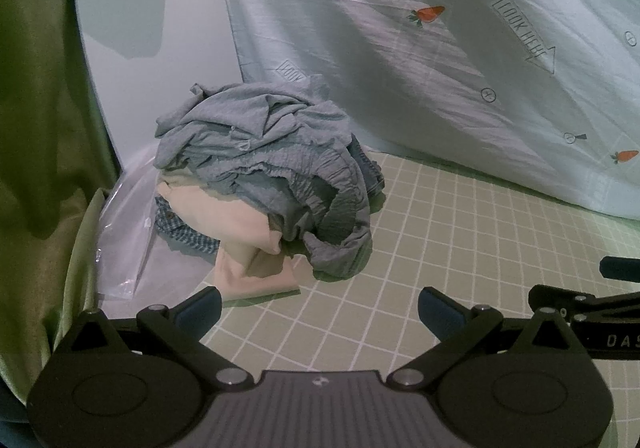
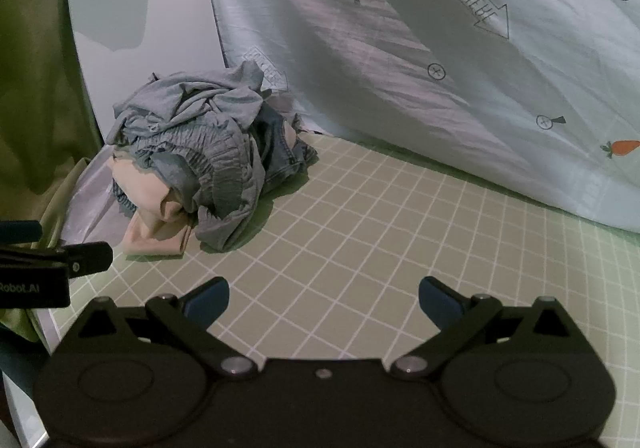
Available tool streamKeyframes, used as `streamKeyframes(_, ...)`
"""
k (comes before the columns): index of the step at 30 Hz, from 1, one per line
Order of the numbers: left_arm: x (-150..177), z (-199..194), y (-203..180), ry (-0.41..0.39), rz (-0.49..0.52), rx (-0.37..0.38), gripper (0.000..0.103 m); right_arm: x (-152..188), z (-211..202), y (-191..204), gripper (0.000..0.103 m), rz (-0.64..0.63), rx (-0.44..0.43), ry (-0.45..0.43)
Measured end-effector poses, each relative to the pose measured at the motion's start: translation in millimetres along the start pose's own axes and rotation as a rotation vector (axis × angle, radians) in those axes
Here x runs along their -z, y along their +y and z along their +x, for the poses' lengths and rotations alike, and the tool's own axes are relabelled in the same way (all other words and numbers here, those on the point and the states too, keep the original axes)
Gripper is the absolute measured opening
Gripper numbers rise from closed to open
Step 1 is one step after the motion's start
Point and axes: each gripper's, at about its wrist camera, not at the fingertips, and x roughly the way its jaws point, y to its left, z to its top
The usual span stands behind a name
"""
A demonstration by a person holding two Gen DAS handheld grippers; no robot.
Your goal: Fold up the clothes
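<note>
A heap of crumpled clothes (image 1: 272, 167) lies at the far left of a green gridded mat (image 1: 460, 248). A grey-blue ruffled garment (image 1: 320, 183) tops the heap, over a pale peach cloth (image 1: 240, 232), a blue checked piece (image 1: 184, 236) and some denim (image 2: 284, 151). My left gripper (image 1: 320, 312) is open and empty, just short of the heap. In the right wrist view the same heap (image 2: 200, 151) sits up and to the left of my right gripper (image 2: 324, 300), which is open and empty over bare mat (image 2: 400, 228).
A pale quilt with carrot prints (image 1: 440, 47) slopes along the back and right. A white panel (image 1: 152, 27) stands behind the heap, green fabric (image 1: 40, 127) hangs at the left, and a clear plastic bag (image 1: 128, 240) lies under the clothes. Each gripper's body shows at the other view's edge.
</note>
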Motion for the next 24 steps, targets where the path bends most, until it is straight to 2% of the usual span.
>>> streamKeyframes(11, -14.6, 10.3, 3.3, -0.01, -0.021, 0.003, 0.103, -5.6, 10.1, 7.6, 0.102, -0.037, -0.003, 0.006)
streamKeyframes(19, -62.4, 43.0, 26.7, -0.033, -0.078, -0.027, 0.103, -57.6, 45.3, 19.4, 0.102, -0.041, -0.009, -0.05)
streamKeyframes(24, -100.8, 83.9, 52.2, -0.032, -0.159, -0.022, 0.103, -100.6, 79.4, 32.6, 0.102, -0.044, -0.023, -0.085)
